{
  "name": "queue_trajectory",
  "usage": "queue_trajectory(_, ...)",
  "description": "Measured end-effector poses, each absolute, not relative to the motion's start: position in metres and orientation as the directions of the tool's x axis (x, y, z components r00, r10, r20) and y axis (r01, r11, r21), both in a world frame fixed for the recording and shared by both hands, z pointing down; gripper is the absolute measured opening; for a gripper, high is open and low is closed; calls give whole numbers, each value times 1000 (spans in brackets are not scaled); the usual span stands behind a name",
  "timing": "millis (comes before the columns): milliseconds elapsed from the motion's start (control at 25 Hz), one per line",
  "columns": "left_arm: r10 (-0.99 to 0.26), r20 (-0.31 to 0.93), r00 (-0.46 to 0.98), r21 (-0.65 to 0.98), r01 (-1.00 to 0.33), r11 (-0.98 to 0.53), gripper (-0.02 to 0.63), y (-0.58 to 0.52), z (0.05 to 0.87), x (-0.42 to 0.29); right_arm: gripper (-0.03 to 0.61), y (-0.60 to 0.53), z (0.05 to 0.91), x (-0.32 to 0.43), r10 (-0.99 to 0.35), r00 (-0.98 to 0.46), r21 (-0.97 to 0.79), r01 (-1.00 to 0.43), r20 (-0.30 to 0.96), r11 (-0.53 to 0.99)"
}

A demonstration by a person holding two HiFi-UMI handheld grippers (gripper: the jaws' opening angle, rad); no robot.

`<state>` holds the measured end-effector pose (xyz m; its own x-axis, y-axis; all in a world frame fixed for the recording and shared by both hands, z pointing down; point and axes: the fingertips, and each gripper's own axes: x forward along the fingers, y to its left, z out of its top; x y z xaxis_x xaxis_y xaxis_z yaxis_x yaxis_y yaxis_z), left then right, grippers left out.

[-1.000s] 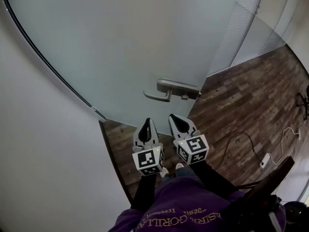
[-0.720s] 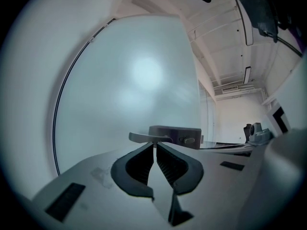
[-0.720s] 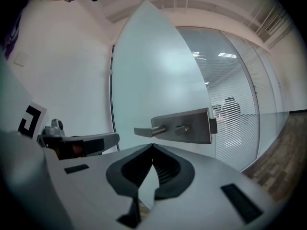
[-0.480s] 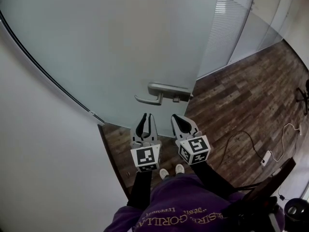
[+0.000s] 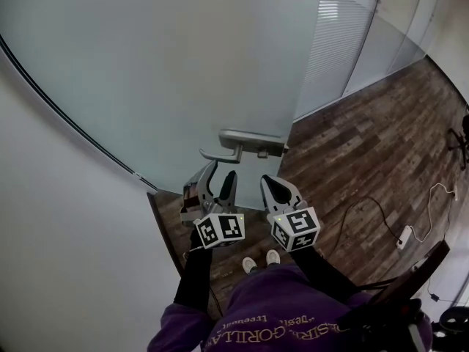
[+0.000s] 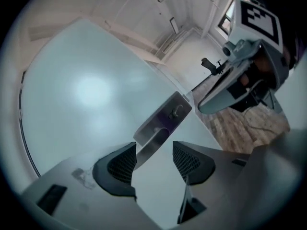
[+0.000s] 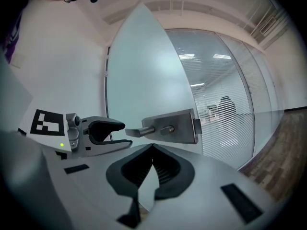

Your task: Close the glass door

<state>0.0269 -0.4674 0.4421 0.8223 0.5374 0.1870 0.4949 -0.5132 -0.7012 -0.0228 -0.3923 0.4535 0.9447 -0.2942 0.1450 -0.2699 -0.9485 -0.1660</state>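
Dim, even light; pale glare on the glass door (image 6: 91, 87); edges fisheye-bent.

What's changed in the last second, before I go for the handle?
The left gripper has rolled and edged toward the door handle. Its jaws have just been opening, with nothing gripped. The right gripper stays shut and empty, and the glass door is still open, its handle untouched.
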Motion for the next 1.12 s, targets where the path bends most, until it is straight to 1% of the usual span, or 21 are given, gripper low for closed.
queue_trajectory(160,507,219,834,-866,405,-293,212,-465,443,41,-9,-389,452,-21,-292,946,-166,-268,143,-949)
queue_trajectory(280,520,270,811,-910,391,-137,212,-458,454,48,-9,-387,454,-21,-290,946,-166,-265,147,-950)
queue_trajectory(360,531,281,799,-924,375,-76,212,-453,458,49,-9,-386,453,-21,-289,946,-165,-264,146,-950)
queue_trajectory(440,532,270,803,-931,359,-70,210,-451,456,51,-9,-384,453,-20,-286,947,-165,-261,146,-951)
queue_trajectory(560,542,265,798,-900,407,-158,209,-449,451,54,-9,-382,454,-18,-280,948,-166,-255,149,-953)
queue_trajectory(600,540,270,797,-891,419,-173,192,-449,450,56,-9,-381,454,-17,-279,949,-166,-254,150,-953)
queue_trajectory(640,534,279,798,-889,425,-171,163,-449,450,57,-9,-381,455,-16,-278,949,-166,-253,150,-953)
queue_trajectory(680,528,293,797,-888,431,-159,158,-449,450,57,-9,-381,455,-16,-278,949,-165,-253,150,-953)
queue_trajectory(880,519,358,776,-872,476,-112,150,-447,452,58,-9,-384,456,-17,-274,949,-165,-249,153,-954)
queue_trajectory(1120,537,358,764,-865,487,-116,146,-446,456,57,-9,-390,465,-23,-262,949,-153,-236,177,-960)
